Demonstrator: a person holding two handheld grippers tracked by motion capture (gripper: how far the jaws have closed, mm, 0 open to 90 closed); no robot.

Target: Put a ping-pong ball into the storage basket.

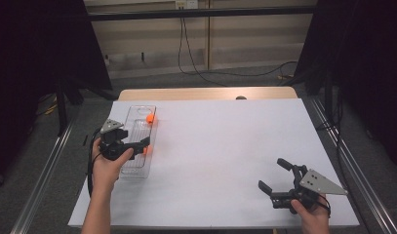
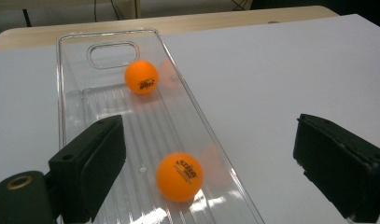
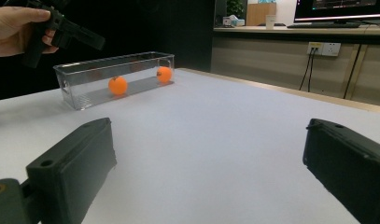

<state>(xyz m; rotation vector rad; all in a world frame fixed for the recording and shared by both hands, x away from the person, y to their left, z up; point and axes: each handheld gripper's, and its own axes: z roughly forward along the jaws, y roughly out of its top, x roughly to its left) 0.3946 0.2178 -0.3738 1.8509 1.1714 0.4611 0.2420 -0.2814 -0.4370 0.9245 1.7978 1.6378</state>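
Ping-pong balls, two of them, both bright orange with dark printed logos, are sitting inside the clear plastic tray (image 2: 68, 93) at the left side of the white worktop (image 1: 225, 146). One ball (image 2: 141, 77) is up at the far end near the tray's handle cutout, the other ball (image 2: 179, 176) is closer, lying on the ribbed floor right below the left gripper (image 1: 137, 145). That gripper hovers over the tray with its jaws spread wide and nothing between them, so to me it looks like the drop-off step for the near ball is basically done. The right gripper (image 1: 274, 178) is parked well apart at the near right of the worktop, jaws released and empty too. Next move is probably just lifting the left gripper clear of the tray wall without bumping it, since those light balls would roll easily.
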